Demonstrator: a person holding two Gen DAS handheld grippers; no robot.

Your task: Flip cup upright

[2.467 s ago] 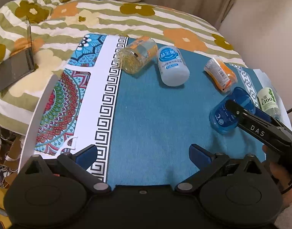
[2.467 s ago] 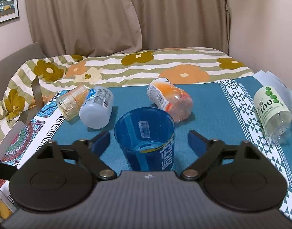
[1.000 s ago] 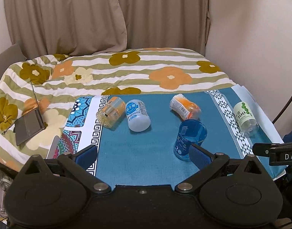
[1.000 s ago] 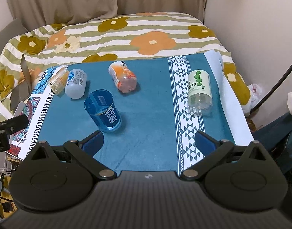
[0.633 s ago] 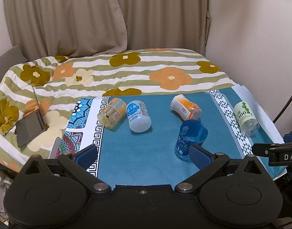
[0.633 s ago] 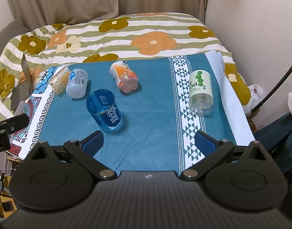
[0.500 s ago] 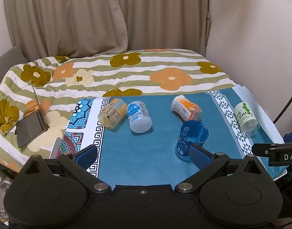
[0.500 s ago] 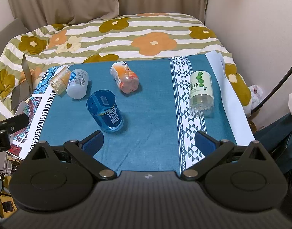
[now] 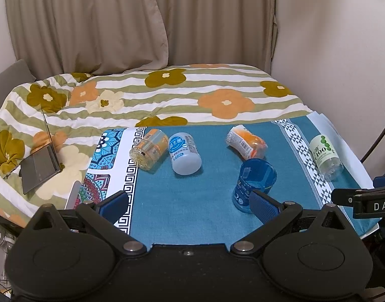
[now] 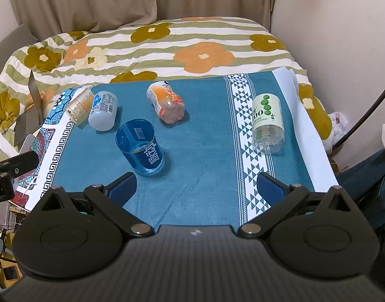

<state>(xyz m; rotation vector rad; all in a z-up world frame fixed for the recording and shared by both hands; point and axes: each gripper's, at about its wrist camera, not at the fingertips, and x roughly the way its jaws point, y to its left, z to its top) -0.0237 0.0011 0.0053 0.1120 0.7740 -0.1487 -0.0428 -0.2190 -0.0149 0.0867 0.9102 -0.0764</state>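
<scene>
The blue translucent cup [image 9: 255, 182] stands upright, mouth up, on the teal cloth [image 9: 192, 201]; it also shows in the right wrist view [image 10: 142, 148]. My left gripper [image 9: 189, 205] is open and empty, held back at the table's near edge, its right finger just in front of the cup. My right gripper [image 10: 196, 188] is open and empty, pulled back above the near edge, the cup ahead of its left finger. The right gripper's tip shows at the right edge of the left wrist view [image 9: 363, 198].
Lying on the cloth: an amber jar [image 9: 148, 149], a white bottle [image 9: 183, 153], an orange bottle [image 9: 246, 144] and a green-label bottle [image 9: 325, 154]. A flowered quilt [image 9: 167, 95] lies behind, a laptop [image 9: 40, 163] at left, curtains and wall beyond.
The right gripper let go of the cup and pulled back and up; the cup now stands upright. Both grippers have drawn away from the table and hold nearly still.
</scene>
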